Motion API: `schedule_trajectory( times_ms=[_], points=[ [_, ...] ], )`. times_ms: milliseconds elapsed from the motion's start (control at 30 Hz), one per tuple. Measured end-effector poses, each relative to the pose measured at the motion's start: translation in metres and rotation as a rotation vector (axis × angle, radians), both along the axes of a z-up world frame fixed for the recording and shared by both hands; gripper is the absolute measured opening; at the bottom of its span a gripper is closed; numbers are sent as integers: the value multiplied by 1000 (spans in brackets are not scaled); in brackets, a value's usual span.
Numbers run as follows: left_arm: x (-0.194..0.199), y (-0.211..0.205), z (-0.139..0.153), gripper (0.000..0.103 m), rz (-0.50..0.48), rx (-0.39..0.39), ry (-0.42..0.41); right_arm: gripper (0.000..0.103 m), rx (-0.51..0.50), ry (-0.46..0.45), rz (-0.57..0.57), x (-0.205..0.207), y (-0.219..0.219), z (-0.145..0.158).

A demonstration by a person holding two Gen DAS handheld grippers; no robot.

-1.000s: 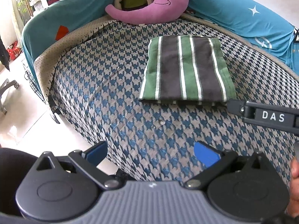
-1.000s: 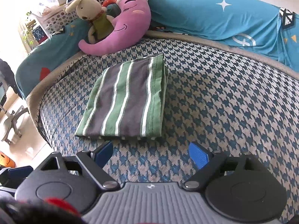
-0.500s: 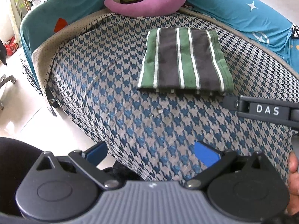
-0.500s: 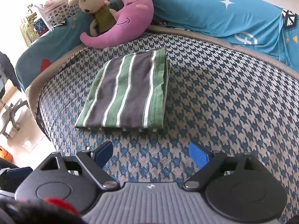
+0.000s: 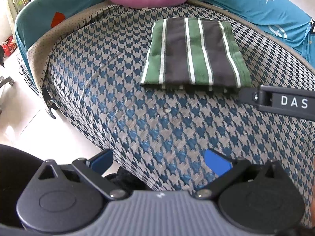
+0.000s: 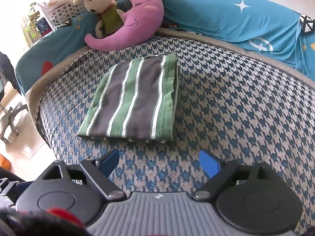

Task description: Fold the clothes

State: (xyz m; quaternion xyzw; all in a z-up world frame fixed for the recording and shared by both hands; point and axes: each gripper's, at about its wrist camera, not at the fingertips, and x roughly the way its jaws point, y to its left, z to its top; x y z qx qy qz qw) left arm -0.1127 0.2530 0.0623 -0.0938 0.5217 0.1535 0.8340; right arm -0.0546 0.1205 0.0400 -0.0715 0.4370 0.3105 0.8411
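A folded garment (image 5: 196, 53) with green, grey and white stripes lies flat on the houndstooth bed surface (image 5: 137, 118). In the right wrist view the same folded garment (image 6: 135, 100) sits ahead and a little left of centre. My left gripper (image 5: 159, 162) hangs open over the bed's near edge, well short of the garment, with nothing between its blue pads. My right gripper (image 6: 159, 162) is open too, just short of the garment's near edge. The right gripper's black arm marked DAS (image 5: 283, 102) shows at the right of the left wrist view.
A purple moon pillow (image 6: 133, 23) and a plush rabbit (image 6: 102, 7) rest at the bed's far edge. Teal padded bumpers (image 6: 236, 15) ring the bed. Pale floor (image 5: 23, 118) and a chair base (image 6: 9, 122) lie to the left. A white basket (image 6: 65, 7) stands behind.
Both views have tilted down and drawn a little closer to the bed, so the garment looks larger. The garment has not moved. Both grippers stay open.
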Motion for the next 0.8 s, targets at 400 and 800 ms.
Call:
schedule_trajectory(
  times_ms=[400, 800],
  points=[
    [4, 0, -8, 103, -4, -9, 12, 89, 1, -3, 38, -2, 5, 0],
    [6, 0, -9, 103, -1, 0, 10, 89, -11, -1, 33, 1, 6, -2]
  ],
)
